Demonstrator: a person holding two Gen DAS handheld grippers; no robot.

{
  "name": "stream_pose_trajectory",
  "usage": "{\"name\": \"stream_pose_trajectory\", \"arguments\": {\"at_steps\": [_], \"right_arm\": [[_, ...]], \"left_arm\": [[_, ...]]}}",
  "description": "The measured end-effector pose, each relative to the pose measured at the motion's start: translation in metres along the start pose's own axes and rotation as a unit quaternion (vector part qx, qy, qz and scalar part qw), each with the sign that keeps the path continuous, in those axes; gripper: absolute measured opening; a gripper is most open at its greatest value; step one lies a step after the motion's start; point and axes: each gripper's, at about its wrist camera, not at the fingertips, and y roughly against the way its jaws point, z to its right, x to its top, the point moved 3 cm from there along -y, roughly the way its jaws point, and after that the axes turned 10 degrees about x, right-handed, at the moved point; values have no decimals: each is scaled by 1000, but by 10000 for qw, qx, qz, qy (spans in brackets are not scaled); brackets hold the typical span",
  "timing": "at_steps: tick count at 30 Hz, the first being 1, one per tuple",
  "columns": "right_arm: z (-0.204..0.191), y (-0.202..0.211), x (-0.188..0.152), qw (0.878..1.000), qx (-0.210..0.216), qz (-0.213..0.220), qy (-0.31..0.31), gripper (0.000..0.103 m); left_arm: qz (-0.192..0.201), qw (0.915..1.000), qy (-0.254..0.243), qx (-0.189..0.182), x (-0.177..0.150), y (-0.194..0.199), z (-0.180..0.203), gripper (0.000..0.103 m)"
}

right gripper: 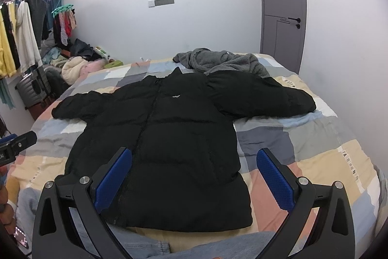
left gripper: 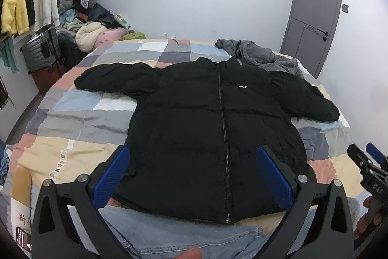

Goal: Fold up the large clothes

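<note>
Black jacket [left gripper: 194, 125] — small white chest logo [left gripper: 242, 87], unreadable

"DAS" on right gripper [left gripper: 371, 176]

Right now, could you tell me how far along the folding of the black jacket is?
Done: the black jacket lies flat on the patchwork bed, zipped, both sleeves spread out. In hand: nothing; the left claw and right claw are open above its hem. Left: every fold. The grey fleece garment beyond is also unfolded.
</note>
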Motion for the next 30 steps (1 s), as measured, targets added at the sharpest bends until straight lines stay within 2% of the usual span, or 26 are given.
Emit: {"name": "stream_pose_trajectory", "arguments": {"at_steps": [7, 30], "right_arm": [[0, -2, -5, 10000, 70, -41, -50, 103], [12, 1, -14, 9998, -88, -105, -164, 103]], "left_arm": [[-3, 10000, 37, 33, 1, 1, -2, 103], [-134, 9999, -54, -61, -5, -3, 8, 103]]}}
